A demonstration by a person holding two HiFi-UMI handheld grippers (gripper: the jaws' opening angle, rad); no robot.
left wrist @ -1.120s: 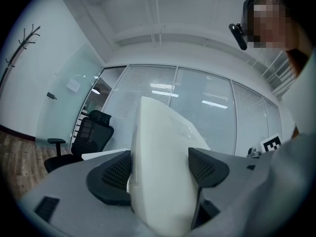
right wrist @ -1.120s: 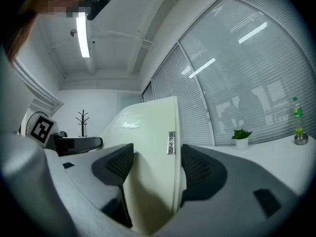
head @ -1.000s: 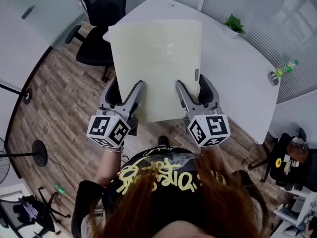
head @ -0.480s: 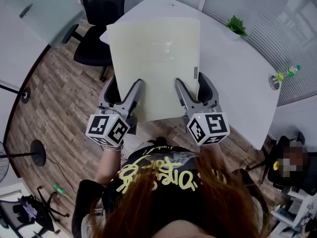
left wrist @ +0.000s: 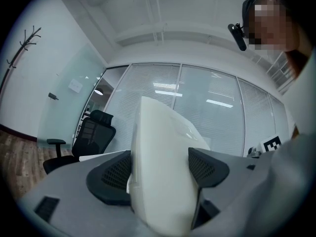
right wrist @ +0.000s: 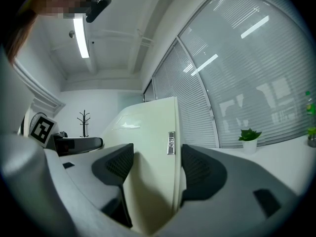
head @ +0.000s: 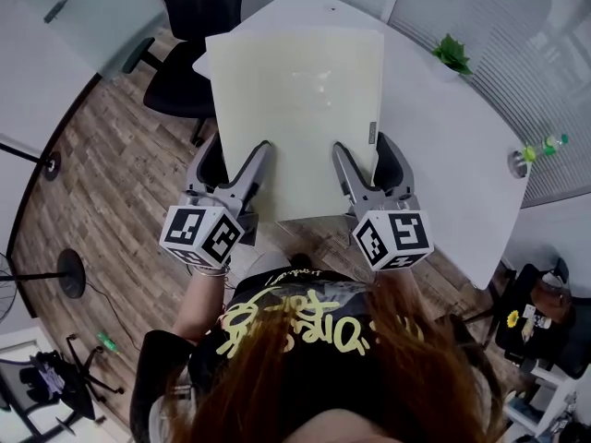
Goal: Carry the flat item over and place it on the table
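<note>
1. One pale cream panel [head: 295, 109] was held by its near edge, clamped in both grippers at once.
2. The left gripper [head: 235, 155] had its jaws closed on the panel's near left part. A dark ribbed pad pressed each face, and the sheet filled the gap between them.
3. The right gripper [head: 363, 148] held the near right part the same way, jaws shut firmly on the sheet.
4. A small grey tag [right wrist: 171, 143] sat on the panel's right edge, just ahead of the right gripper's outer jaw.
5. Ahead of both pairs of jaws the panel stretched out over the white table [head: 452, 155] and hid its near left corner. Whether it touched the tabletop could not be told.
6. Well ahead of the right jaws and to their right, a small plant [head: 452, 53] stood on the table by the window blinds.
7. Ahead of the left jaws and to their left, a black chair [head: 180, 86] stood on the wooden floor [head: 102, 183], just beside the table's corner.
</note>
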